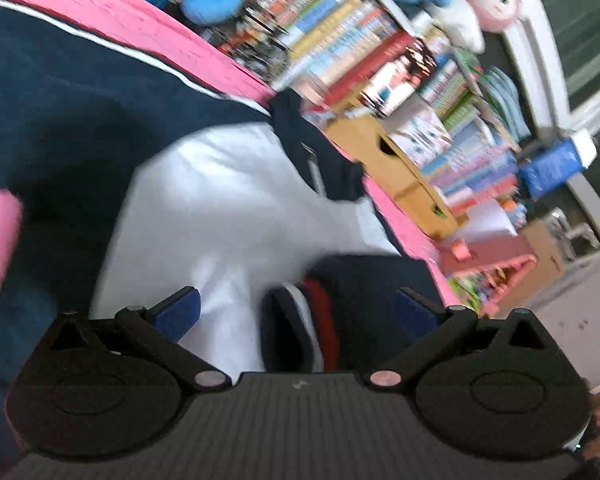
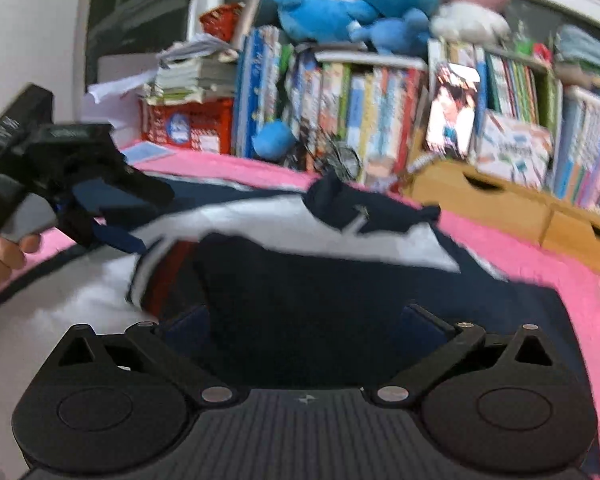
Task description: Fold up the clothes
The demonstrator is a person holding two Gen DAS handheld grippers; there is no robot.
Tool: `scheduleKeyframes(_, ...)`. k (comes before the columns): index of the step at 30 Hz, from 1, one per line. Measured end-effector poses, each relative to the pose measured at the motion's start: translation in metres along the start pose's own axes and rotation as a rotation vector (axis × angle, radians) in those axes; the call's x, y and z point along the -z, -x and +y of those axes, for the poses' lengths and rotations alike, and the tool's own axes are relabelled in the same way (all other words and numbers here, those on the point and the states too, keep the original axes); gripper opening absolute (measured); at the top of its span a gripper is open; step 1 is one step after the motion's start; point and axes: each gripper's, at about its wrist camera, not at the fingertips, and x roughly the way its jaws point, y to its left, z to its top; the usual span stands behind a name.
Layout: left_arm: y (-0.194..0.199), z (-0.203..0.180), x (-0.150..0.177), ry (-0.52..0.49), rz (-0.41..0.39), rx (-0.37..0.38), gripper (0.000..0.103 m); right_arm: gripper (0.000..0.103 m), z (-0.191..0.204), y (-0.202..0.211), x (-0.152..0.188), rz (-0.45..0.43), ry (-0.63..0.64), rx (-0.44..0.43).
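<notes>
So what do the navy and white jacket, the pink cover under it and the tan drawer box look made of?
Navy and white jacket: smooth woven sportswear fabric, probably synthetic; it drapes in soft folds with a faint sheen. Pink cover: fuzzy, matte, likely fleece or plush. Tan drawer box: pale wood or bamboo, matte, with cut-out finger grips; blur hides any grain.

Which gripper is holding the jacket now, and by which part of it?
Neither. The left gripper and the right gripper both have their fingers spread wide above the navy and white jacket, gripping nothing.
</notes>
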Motion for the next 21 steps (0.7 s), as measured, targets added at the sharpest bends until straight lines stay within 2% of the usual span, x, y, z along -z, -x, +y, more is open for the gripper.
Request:
scheduleKeyframes(5,0.002,0.002,0.012,0.095,0.068,0.153,0.101,0.103,-0.008,-0.007,0.018,0.034,-0.058,0.002)
scheduleKeyframes(6,-0.001,0.000,0.013,0.085,0.065,0.141,0.097,0.103,-0.009,-0.008,0.018,0.039,-0.064,0.003)
scheduleKeyframes(8,-0.006,-0.007,0.014,0.050,0.054,0.103,0.079,0.103,-0.009,-0.009,0.018,0.047,-0.066,0.006)
scheduleKeyframes(10,-0.009,-0.012,0.015,0.030,0.053,0.106,0.071,0.103,-0.008,-0.009,0.018,0.050,-0.065,0.012)
scheduleKeyframes(14,-0.004,-0.023,0.018,-0.041,0.022,0.111,0.071,0.103,-0.009,-0.010,0.018,0.066,-0.072,0.020)
scheduleKeyframes(17,0.001,-0.034,0.019,-0.124,0.001,0.149,0.073,0.103,-0.008,-0.014,0.017,0.088,-0.075,0.028)
scheduleKeyframes(19,-0.004,-0.034,0.017,-0.143,0.006,0.112,0.080,0.103,-0.007,-0.016,0.017,0.100,-0.071,0.031)
scheduleKeyframes(21,-0.018,-0.028,0.014,-0.102,0.033,0.067,0.080,0.103,-0.006,-0.017,0.018,0.107,-0.064,0.033)
